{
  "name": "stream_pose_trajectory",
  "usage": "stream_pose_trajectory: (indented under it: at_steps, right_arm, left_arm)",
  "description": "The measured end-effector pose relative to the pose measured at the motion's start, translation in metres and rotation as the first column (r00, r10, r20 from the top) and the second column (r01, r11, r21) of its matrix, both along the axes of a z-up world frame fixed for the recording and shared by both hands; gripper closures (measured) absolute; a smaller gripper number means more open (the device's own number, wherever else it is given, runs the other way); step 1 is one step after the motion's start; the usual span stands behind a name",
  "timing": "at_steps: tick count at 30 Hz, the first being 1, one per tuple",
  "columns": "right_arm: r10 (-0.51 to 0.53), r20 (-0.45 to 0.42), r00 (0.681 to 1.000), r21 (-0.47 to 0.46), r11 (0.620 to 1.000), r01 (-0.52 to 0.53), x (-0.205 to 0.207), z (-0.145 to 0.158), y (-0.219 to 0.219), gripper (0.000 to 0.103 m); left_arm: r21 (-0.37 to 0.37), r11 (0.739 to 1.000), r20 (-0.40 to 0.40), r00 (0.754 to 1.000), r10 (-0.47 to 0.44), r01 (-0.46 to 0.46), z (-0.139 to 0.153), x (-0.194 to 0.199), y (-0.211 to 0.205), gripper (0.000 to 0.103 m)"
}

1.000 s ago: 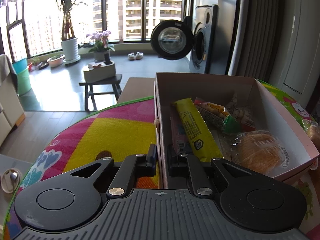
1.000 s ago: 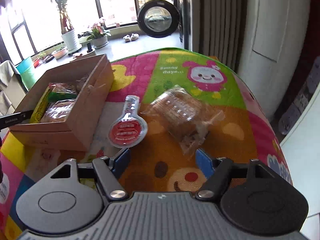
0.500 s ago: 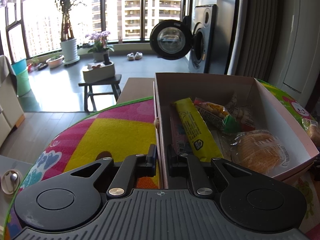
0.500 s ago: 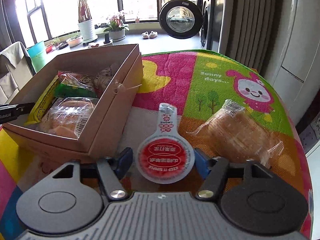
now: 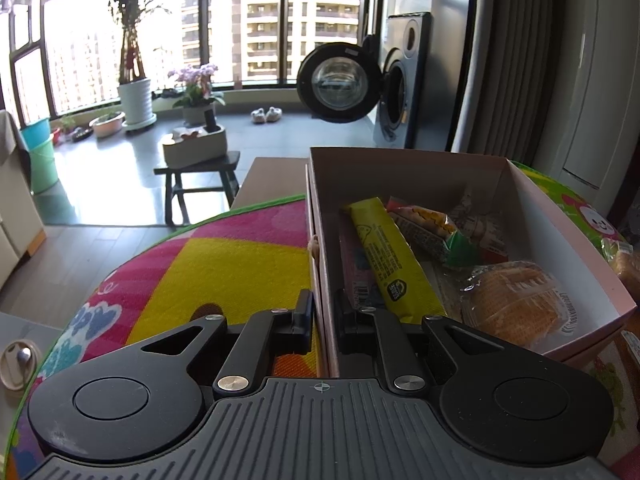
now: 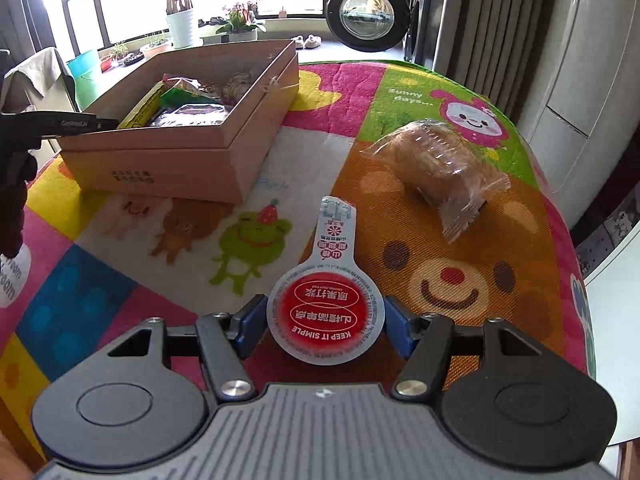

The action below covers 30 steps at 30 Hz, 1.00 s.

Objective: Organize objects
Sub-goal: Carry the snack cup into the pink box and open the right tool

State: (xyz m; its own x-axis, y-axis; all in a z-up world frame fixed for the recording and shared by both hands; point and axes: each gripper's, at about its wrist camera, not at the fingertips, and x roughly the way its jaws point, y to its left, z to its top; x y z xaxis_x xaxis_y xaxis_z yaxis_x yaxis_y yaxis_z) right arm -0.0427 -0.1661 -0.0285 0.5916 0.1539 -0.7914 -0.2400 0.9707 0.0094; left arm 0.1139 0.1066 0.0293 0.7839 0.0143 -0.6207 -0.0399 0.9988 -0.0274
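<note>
A pink-brown cardboard box (image 5: 400, 172) sits on the colourful mat and holds a yellow bar (image 5: 384, 256), a wrapped bun (image 5: 512, 304) and other snack packs. My left gripper (image 5: 323, 308) is shut on the box's near left wall, one finger inside and one outside. In the right wrist view the box (image 6: 160, 160) stands at the left, with the left gripper's finger (image 6: 80, 124) on its rim. My right gripper (image 6: 326, 322) is closed on a round red snack pack (image 6: 326, 316) with a white tab, its blue pads (image 6: 396, 324) touching both sides.
A wrapped bread roll (image 6: 440, 168) lies on the mat (image 6: 460, 280) to the right of the box. The round table's edge curves close behind it. Beyond are a washing machine (image 5: 340, 84) with its door open, a small stool (image 5: 196, 172) and potted plants.
The right gripper has moved forward around the red snack pack and narrowed until its pads touch it. The left gripper has stayed clamped on the box wall.
</note>
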Motion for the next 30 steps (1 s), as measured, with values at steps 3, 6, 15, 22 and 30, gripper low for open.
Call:
stream_pose_trajectory:
  at_steps: [3,6,15,22,30]
  right_arm:
    - [-0.012,0.016,1.000,0.001,1.000,0.012,0.007,-0.004,0.006,0.030]
    - [-0.022,0.038,0.999,-0.004,1.000,0.022,0.019,-0.005,0.011,0.030]
    - [0.026,0.002,1.000,-0.010,1.000,-0.026,0.007,0.005,0.016,0.065]
    - [0.051,0.070,0.996,-0.007,0.999,-0.050,-0.005,0.047,0.012,0.081]
    - [0.023,0.072,0.997,0.011,1.000,-0.024,-0.001,0.049,0.005,0.082]
  left_arm:
    - [0.001,1.000,0.000,1.000,0.000,0.000,0.000,0.000,0.000,0.090]
    - [-0.001,1.000,-0.001,1.000,-0.002,0.002,0.000,0.001,0.001,0.090]
    - [-0.004,1.000,-0.005,1.000,-0.005,0.005,0.000,0.002,0.002,0.090]
    - [-0.007,1.000,-0.006,1.000,-0.006,0.006,0.001,0.001,0.002,0.090]
    - [-0.016,1.000,-0.017,1.000,-0.014,0.014,0.002,0.000,0.003,0.090]
